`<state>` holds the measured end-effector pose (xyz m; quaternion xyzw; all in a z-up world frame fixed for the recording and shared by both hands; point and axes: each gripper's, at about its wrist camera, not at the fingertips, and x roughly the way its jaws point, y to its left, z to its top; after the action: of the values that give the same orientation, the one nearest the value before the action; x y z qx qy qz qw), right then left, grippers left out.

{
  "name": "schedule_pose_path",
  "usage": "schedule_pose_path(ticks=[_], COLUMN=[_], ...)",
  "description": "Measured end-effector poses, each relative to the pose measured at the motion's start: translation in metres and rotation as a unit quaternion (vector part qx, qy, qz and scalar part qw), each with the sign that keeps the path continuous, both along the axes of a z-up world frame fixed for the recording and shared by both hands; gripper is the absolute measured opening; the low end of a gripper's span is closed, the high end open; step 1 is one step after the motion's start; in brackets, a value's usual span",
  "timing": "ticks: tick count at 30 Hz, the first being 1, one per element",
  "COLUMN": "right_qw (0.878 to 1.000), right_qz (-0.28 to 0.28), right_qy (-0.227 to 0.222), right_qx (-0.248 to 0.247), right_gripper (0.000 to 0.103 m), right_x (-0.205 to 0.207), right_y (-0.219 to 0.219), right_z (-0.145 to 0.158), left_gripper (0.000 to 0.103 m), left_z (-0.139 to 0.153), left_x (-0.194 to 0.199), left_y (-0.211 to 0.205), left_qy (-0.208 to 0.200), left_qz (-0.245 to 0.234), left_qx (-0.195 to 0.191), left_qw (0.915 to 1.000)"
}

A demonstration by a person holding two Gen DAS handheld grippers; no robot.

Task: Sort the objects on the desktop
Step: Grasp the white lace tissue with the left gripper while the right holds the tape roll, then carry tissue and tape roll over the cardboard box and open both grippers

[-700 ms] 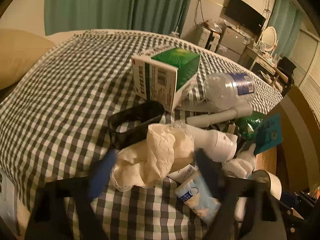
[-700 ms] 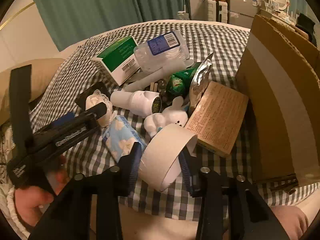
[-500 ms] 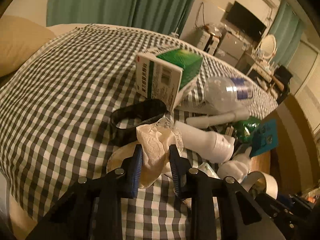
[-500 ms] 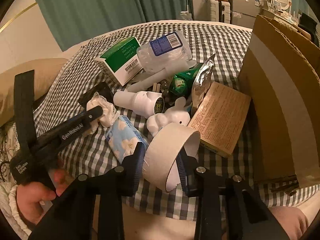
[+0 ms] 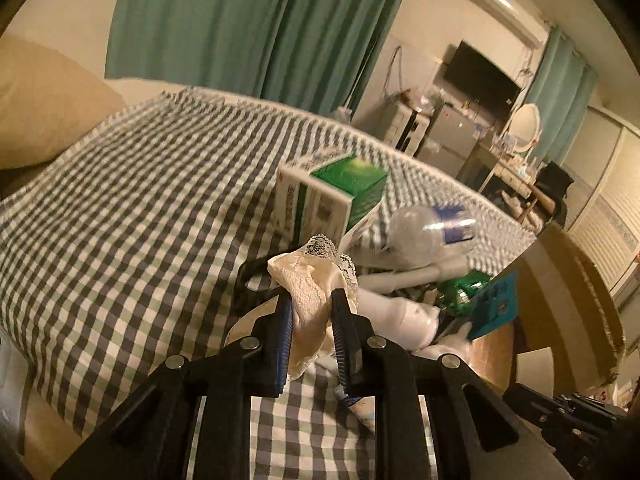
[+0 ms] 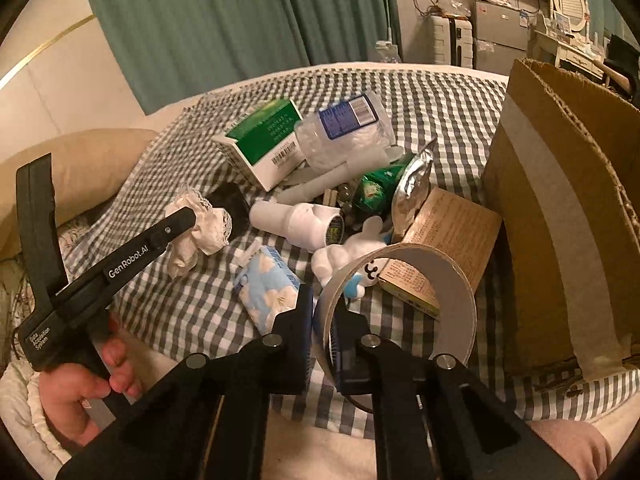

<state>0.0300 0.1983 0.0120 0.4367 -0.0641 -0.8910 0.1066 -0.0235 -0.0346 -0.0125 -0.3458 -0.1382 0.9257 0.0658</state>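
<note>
Left gripper (image 5: 310, 300) fingers clench the lace cloth (image 5: 314, 276) between them; right gripper (image 6: 322, 312) fingers pinch the tape roll (image 6: 400, 304) wall.

Between my left tongs (image 5: 310, 312) sits the lace cloth (image 5: 316, 280), lifted over the checked cloth (image 5: 120, 208). Beyond it stands the box (image 5: 320, 204), with the plastic bottle (image 5: 428, 232) to its right. My right tongs (image 6: 322, 320) pinch the near wall of the tape roll (image 6: 440, 276). The tissue pack (image 6: 268, 284) lies just left of them, the figurine (image 6: 344, 256) just ahead, the cardboard carton (image 6: 568, 216) on the right.
</note>
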Motion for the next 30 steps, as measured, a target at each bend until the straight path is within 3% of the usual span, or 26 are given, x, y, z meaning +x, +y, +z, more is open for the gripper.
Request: schedule_pose_path(ticks=[7,11,18,30], right_qw=[1.0,0.999,0.997,0.99], right_qz=[0.011,0.02,0.029,0.044], right_qy=[0.021,0.035,0.069,0.128], right_qx=[-0.003,-0.016,-0.021,-0.048], right_gripper=[0.008,0.008,0.008,0.008], right_x=[0.006,0.01,0.017,0.024], right_y=[-0.005,-0.005,-0.006,0.03], right_z=[0.01,0.019,0.044,0.115], left_gripper=[0.019,0.019,0.019,0.019], left_z=[0.016,0.03,0.055,0.117], left_x=[0.017,0.029,0.047,0.063], left_y=[0.012,0.02,0.027,0.059], left_qy=[-0.001,0.009,0.023,0.061], left_qz=[-0.016,-0.034,-0.044,-0.083], left_qx=[0.001,-0.025,-0.02,-0.015], left_qw=[0.9999,0.9991,0.9986,0.9946])
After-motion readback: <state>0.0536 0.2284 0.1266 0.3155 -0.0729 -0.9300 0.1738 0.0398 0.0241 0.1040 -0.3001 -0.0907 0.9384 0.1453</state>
